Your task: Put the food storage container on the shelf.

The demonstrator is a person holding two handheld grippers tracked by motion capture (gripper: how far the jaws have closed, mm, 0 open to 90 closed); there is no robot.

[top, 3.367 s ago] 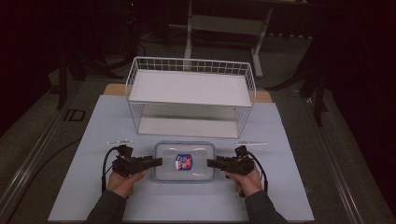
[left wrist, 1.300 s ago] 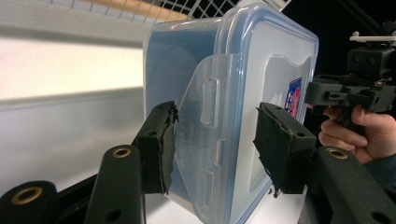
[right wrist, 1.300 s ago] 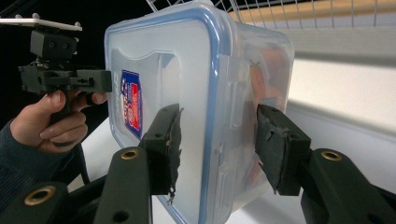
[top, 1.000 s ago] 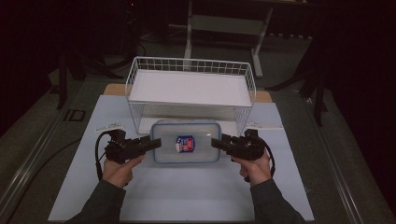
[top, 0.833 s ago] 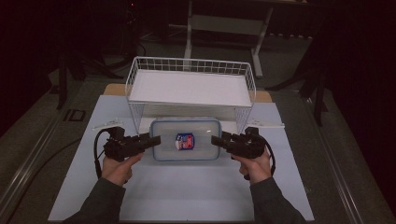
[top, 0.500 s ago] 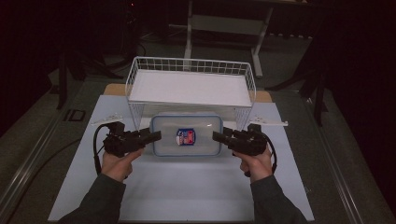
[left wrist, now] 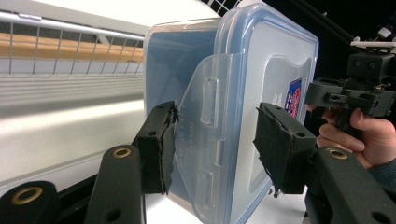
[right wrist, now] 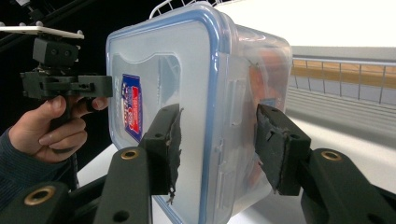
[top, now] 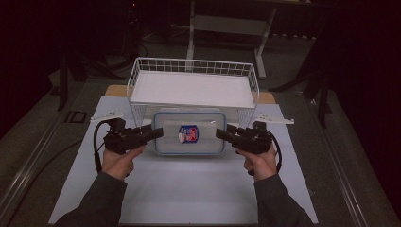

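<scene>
Plastic food box (top: 190, 132), clear w/ blue-rimmed snap lid, is pinched between both tools and sits at the mouth of the white wire rack (top: 193, 88), lower tier, just under the upper shelf. Left tool (top: 155, 133) clamps the box's left end; in the left gripper view its pads (left wrist: 161, 147) straddle the side latch flap (left wrist: 212, 140), one pad on the base side, one on the lid side. Right tool (top: 224, 134) does the same at the opposite end. So neither tool is pressed together or spread free: each is pinching the box.

Why two-ended grip: probably bc the box is wide and smooth, so holding both short ends keeps it level and lets it slide straight under the shelf w/o tipping. Box looks lifted off the light-blue counter (top: 189, 189), though hard to confirm.

Label: red/blue/white sticker (top: 188, 134) mid-lid; print too small to read. Moulded text on latch flap, also illegible. Something orange-ish inside, blurred.
</scene>
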